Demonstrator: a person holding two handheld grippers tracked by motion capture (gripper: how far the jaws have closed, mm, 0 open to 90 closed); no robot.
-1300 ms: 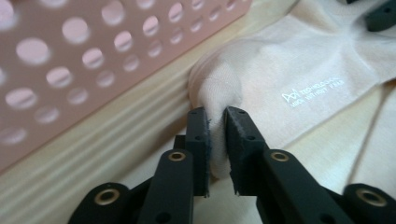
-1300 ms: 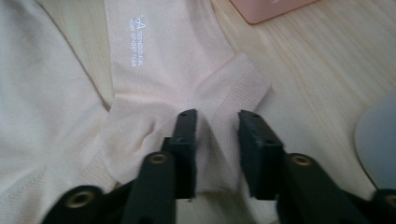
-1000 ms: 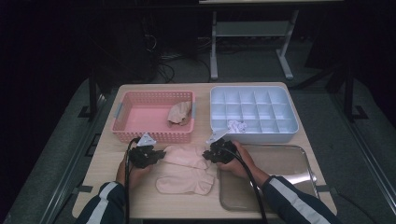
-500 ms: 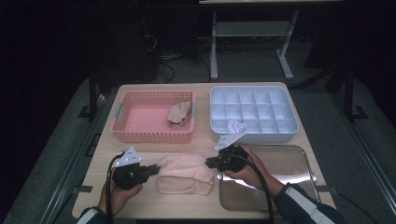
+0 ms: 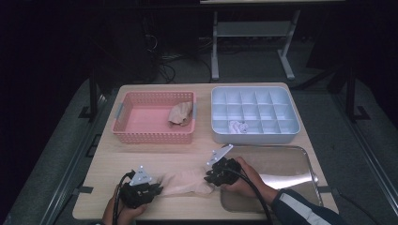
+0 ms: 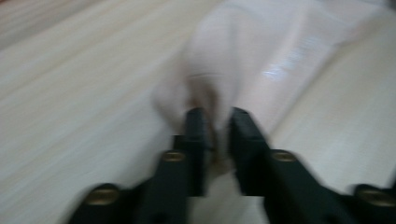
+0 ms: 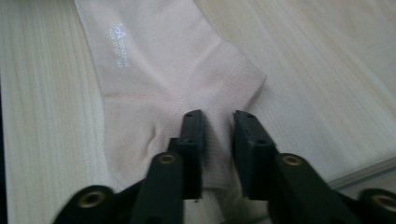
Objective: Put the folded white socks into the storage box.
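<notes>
A pale pink sock [image 5: 185, 183] lies stretched out flat on the wooden table near its front edge. My left gripper [image 5: 157, 190] is at the sock's left end and my right gripper [image 5: 209, 177] at its right end. In the left gripper view the jaws [image 6: 215, 116] stand slightly apart, with the bunched end of the sock [image 6: 261, 56] between them. The right gripper view shows its jaws [image 7: 217, 119] parted over the sock's ribbed cuff [image 7: 154, 60], which lies flat. Both pairs of jaws have just been opening, and the pads do not press on the fabric.
A pink basket [image 5: 152, 138] at the back left holds a crumpled beige sock [image 5: 180, 112]. To its right, a pale blue compartment tray [image 5: 256, 137] has a small white item [image 5: 238, 126] in one cell. A metal tray [image 5: 281, 159] lies at the front right.
The hands drew apart, left toward the front left and right toward the metal tray. The sock went from a bunched heap to a stretched strip between them.
</notes>
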